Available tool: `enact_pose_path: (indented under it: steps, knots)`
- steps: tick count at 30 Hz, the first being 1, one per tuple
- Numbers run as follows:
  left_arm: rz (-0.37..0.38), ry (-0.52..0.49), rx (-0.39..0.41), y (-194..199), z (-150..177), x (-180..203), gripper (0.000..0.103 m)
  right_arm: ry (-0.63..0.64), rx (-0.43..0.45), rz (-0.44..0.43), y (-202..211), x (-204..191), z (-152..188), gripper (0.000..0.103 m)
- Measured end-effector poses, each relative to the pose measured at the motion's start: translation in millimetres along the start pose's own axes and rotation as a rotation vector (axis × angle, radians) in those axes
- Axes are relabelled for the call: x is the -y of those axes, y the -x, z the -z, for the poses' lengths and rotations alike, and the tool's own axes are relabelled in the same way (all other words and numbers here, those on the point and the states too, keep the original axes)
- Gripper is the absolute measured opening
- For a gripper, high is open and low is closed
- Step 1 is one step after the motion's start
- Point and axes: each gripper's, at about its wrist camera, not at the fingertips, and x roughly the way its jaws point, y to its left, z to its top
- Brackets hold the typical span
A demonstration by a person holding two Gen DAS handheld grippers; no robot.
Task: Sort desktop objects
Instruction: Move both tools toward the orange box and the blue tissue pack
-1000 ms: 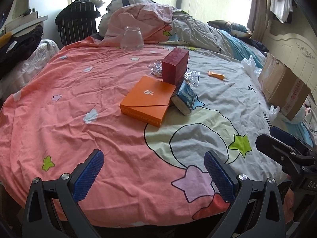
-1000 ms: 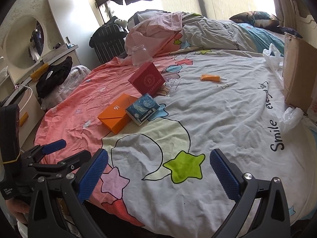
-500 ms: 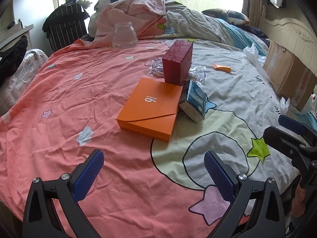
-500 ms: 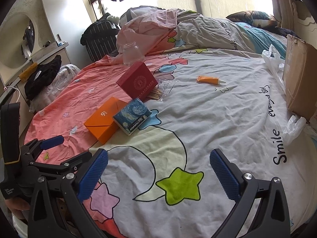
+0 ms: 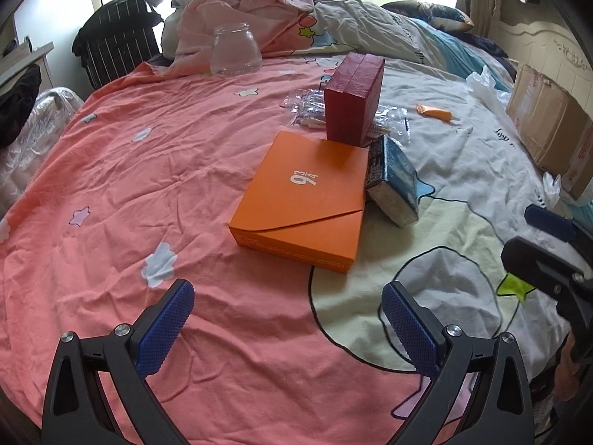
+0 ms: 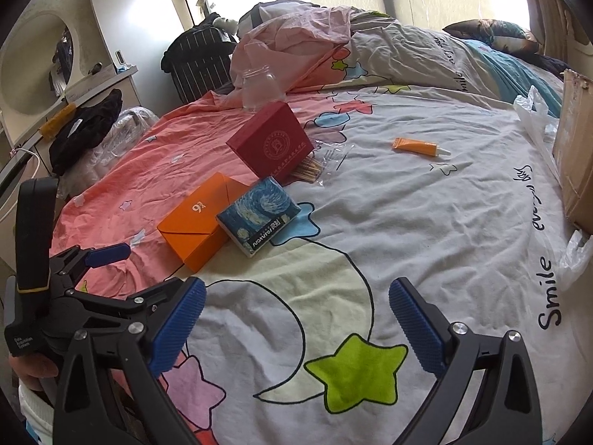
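An orange flat box (image 5: 304, 200) (image 6: 196, 218) lies on the bedspread. A blue starry-night box (image 5: 393, 181) (image 6: 259, 215) leans against its right side. A dark red box (image 5: 354, 100) (image 6: 272, 142) stands behind them on a clear packet of sticks (image 5: 307, 107) (image 6: 315, 165). A glass jar (image 5: 235, 50) (image 6: 259, 87) stands farther back. An orange tube (image 5: 433, 112) (image 6: 418, 145) lies to the right. My left gripper (image 5: 289, 330) is open and empty, just short of the orange box. My right gripper (image 6: 296, 330) is open and empty, nearer the bed's edge.
A cardboard carton (image 5: 548, 126) (image 6: 574, 155) stands at the right edge of the bed with plastic bags (image 6: 533, 111) beside it. A rumpled pink and grey quilt (image 5: 281, 3) is heaped at the back. A white desk (image 6: 55, 85) and a black bag (image 5: 115, 44) stand on the left.
Both grippers have moved forward over the bed toward the boxes, which now look larger and closer. Both stay open. No object has moved.
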Motion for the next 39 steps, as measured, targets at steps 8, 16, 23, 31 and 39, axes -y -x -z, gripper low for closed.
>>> enact_pose_path:
  steps: [8, 16, 23, 31, 39]
  knots:
    - [-0.02, -0.037, 0.016, -3, -11, 1, 0.103, -0.007, -0.053, -0.09, -16, -7, -13, 0.086]
    - [-0.006, -0.112, -0.007, -16, -24, 13, 0.103, 0.002, -0.08, -0.08, -33, -13, -31, 0.069]
    - [0.025, -0.127, -0.064, -33, -33, 10, 0.103, -0.019, -0.135, -0.091, -52, -13, -44, 0.067]
    - [0.043, -0.1, -0.101, -44, -39, 4, 0.103, -0.018, -0.149, -0.111, -59, -20, -49, 0.067]
    - [0.064, -0.079, -0.113, -53, -44, -5, 0.103, -0.083, -0.162, -0.148, -68, -10, -54, 0.067]
